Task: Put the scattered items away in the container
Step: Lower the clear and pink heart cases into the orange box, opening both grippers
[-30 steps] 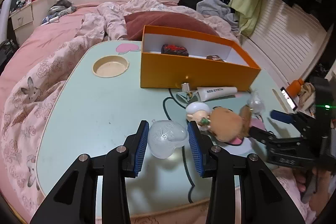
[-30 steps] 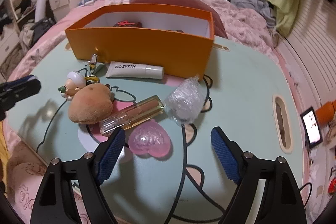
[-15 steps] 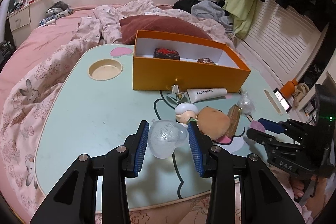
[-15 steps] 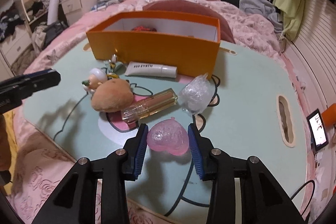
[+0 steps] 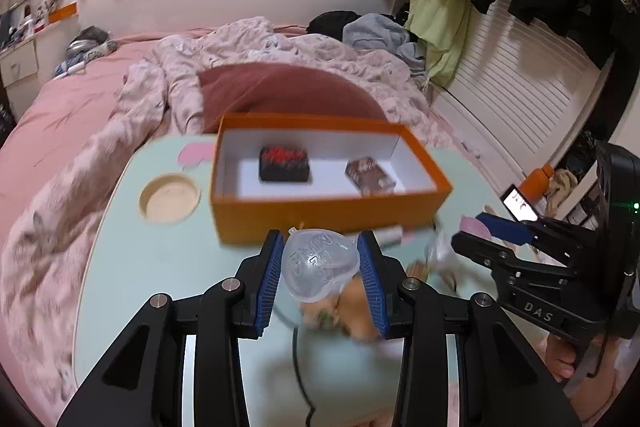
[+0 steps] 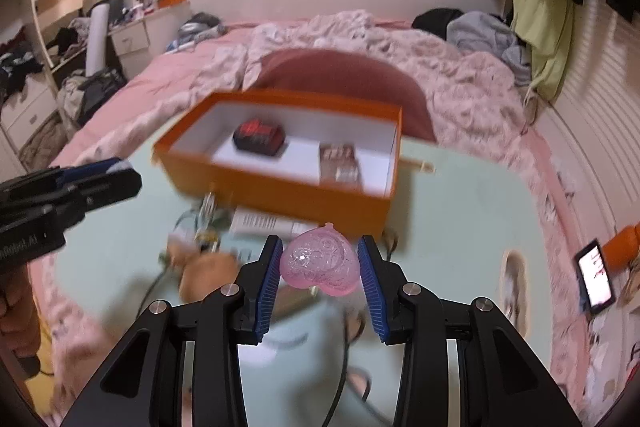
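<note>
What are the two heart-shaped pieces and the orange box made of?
Clear heart-shaped shell: likely thin moulded plastic, see-through, glossy, embossed lettering.
Pink heart-shaped shell: likely the same plastic, tinted, translucent, with a bright highlight.
Orange rectangular box: probably cardboard, matte, with thin straight walls and a white lining.

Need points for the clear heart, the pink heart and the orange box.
clear heart (image 5: 320,265), left wrist view, middle of its embossed face between the pads.
pink heart (image 6: 320,263), right wrist view, centre of its textured face.
orange box (image 5: 320,217), left wrist view, bare near outer wall.
</note>
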`<state>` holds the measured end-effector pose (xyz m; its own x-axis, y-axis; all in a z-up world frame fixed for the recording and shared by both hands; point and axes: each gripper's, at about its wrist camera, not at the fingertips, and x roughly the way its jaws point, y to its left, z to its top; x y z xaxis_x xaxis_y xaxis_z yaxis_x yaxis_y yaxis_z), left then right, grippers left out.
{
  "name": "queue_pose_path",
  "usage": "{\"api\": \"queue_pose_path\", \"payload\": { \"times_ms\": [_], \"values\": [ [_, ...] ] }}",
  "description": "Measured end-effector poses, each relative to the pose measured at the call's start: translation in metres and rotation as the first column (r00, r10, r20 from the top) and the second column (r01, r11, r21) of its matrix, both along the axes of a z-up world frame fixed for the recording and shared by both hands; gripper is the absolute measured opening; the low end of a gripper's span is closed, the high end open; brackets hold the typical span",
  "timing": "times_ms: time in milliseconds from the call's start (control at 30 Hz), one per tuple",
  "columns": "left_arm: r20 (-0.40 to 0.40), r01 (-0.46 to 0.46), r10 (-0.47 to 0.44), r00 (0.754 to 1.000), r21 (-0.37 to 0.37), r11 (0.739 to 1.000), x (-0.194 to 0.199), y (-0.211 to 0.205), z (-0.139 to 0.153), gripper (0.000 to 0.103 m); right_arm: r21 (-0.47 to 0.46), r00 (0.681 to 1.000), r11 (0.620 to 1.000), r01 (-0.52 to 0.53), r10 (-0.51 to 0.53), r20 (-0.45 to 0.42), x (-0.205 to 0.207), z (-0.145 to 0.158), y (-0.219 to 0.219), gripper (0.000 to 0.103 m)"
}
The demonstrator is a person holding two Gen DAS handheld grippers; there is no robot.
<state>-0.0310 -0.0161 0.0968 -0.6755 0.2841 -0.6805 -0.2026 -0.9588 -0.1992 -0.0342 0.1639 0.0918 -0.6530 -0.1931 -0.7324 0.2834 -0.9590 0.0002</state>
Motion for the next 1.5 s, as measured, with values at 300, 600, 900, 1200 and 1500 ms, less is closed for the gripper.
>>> {"api": "queue_pose_path", "payload": {
  "times_ms": [300, 600, 900, 1200, 1500],
  "values": [
    [0.039, 0.004, -0.003, 0.999, -0.040, 0.999, -0.061, 0.014, -0.005, 0.040, -0.035, 0.998, 0.998, 0.059, -0.060, -0.006, -0.067, 0.000, 0.003, 0.038],
    [0.126, -0.036, 0.040, 0.991, -0.033, 0.999, -0.111, 0.017, -0.032, 0.040, -0.084, 0.993, 0.996, 0.033, -0.023, 0.116, -0.109, -0.022, 0.001, 0.038],
    [0.237, -0.081, 0.065, 0.969, 0.059, 0.995, -0.146, 0.012, -0.049, 0.041, -0.148, 0.980, 0.987, 0.069, -0.039, 0.197, -0.145, -0.031, -0.002, 0.041],
    [0.170, -0.102, 0.097, 0.981, 0.023, 0.994, -0.123, 0.000, -0.040, 0.058, -0.195, 0.989, 0.977, 0.090, -0.064, 0.133, -0.110, -0.015, 0.022, 0.049],
    [0.078, -0.097, 0.091, 0.993, 0.082, 0.992, -0.036, -0.013, -0.009, 0.064, -0.189, 0.998, 0.981, 0.038, -0.028, 0.053, 0.002, -0.004, 0.027, 0.058]
  ]
}}
